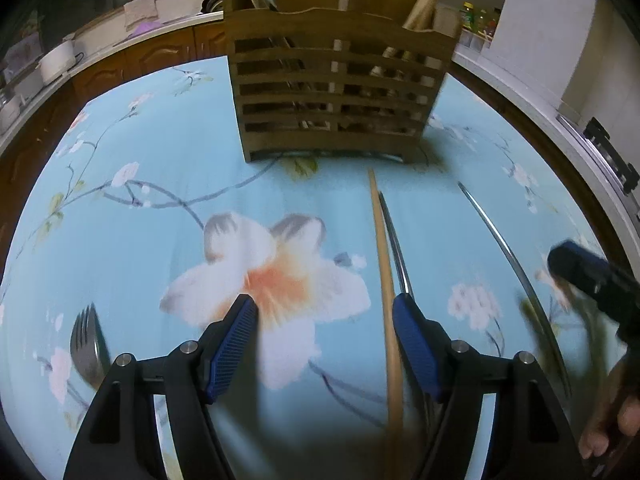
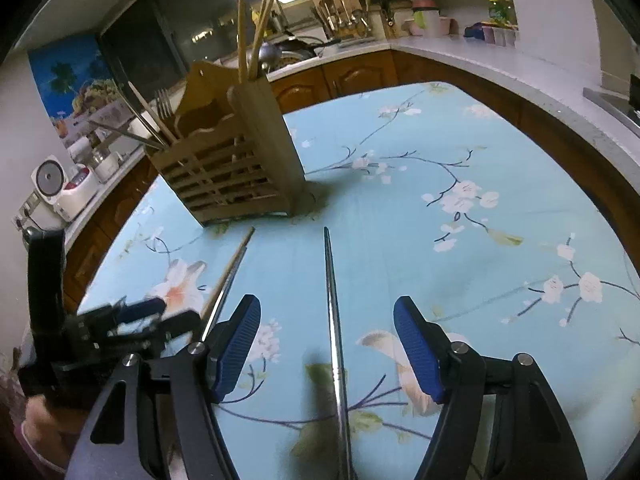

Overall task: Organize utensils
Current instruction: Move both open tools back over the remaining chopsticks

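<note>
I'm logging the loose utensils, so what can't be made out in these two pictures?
- Fork, left wrist view: motion-blurred, handle hidden behind the left gripper.
- Wooden chopstick and the metal one beside it, left wrist view: near ends run under the gripper.
- Metal chopstick, right wrist view: near end cut off by the bottom edge.
- Holder, both views: slats hide the lower parts of its contents.

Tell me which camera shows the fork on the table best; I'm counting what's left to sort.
The left wrist view: the fork lies on the tablecloth at lower left, tines up, partly hidden by the left gripper. The right wrist view doesn't show it.
</note>
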The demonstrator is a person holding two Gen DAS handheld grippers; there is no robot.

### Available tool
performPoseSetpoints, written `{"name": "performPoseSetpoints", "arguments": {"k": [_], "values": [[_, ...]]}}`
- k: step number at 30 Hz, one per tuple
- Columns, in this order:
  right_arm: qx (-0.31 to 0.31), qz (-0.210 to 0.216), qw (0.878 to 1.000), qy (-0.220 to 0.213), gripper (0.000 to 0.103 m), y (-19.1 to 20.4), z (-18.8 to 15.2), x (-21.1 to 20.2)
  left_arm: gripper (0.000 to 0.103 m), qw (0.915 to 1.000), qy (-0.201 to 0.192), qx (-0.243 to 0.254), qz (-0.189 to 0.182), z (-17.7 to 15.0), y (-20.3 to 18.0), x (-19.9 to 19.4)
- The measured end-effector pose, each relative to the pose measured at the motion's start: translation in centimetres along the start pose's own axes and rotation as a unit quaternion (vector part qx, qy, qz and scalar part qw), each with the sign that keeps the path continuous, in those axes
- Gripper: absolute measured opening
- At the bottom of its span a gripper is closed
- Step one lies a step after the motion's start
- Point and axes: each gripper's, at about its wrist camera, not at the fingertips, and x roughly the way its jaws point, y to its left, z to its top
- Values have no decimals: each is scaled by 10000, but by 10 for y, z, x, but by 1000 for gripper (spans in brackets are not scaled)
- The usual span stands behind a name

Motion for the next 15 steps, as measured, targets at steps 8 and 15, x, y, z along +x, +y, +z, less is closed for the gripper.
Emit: {"name": "performPoseSetpoints", "arguments": {"k": [8,15], "values": [[-200,-113,9993,279,58,3,13,32,68,9999,73,0,96,34,5,29],[-121,-111,9996,231,58,-5,19,26,68,9992,150,168,-317,28,3,25]]}}
